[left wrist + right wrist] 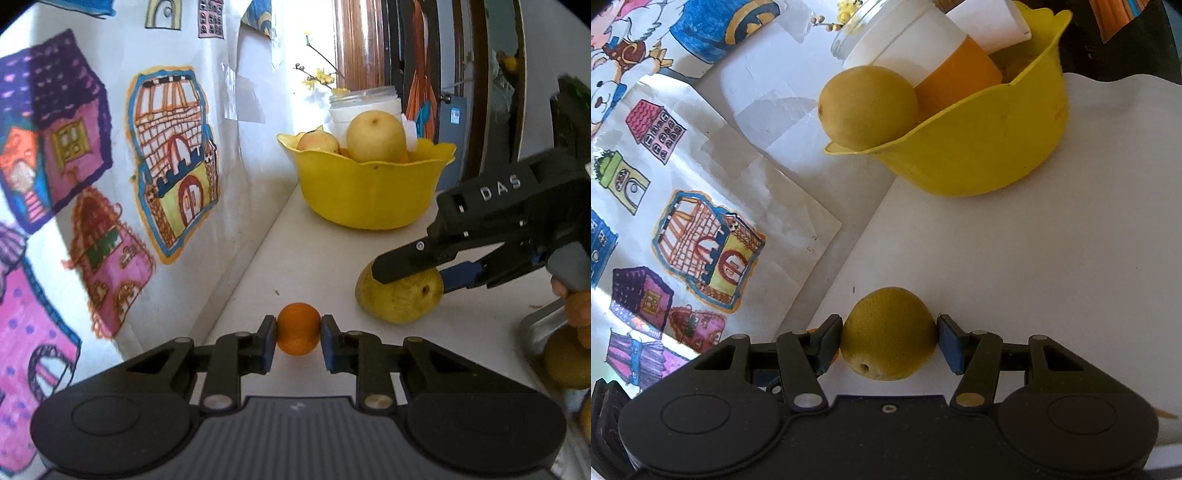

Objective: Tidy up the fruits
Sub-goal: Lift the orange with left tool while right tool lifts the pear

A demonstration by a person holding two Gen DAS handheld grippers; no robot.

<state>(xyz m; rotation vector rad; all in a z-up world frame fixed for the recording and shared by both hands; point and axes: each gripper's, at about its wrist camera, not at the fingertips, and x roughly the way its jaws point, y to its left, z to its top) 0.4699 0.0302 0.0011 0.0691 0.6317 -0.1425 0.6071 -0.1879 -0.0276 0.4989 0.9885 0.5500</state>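
Note:
A small orange (298, 334) sits low over the white table, and my left gripper (298, 341) is shut on it with a blue pad on each side. To its right a yellow-green pear (399, 299) rests on the table with my right gripper (412, 277) shut across it. In the right wrist view the same pear (888, 334) fills the space between the pads of the right gripper (890, 343). A yellow bowl (369, 192) stands further back, holding a big yellow pear (375, 136) and another fruit (317, 142). The bowl (979, 147) also shows in the right wrist view.
A wall with coloured house drawings (173, 162) runs close along the left of the table. A white jar (365, 103) stands behind the bowl. A metal tray (543, 325) with brownish fruit (565, 365) lies at the right edge, next to a person's hand (576, 302).

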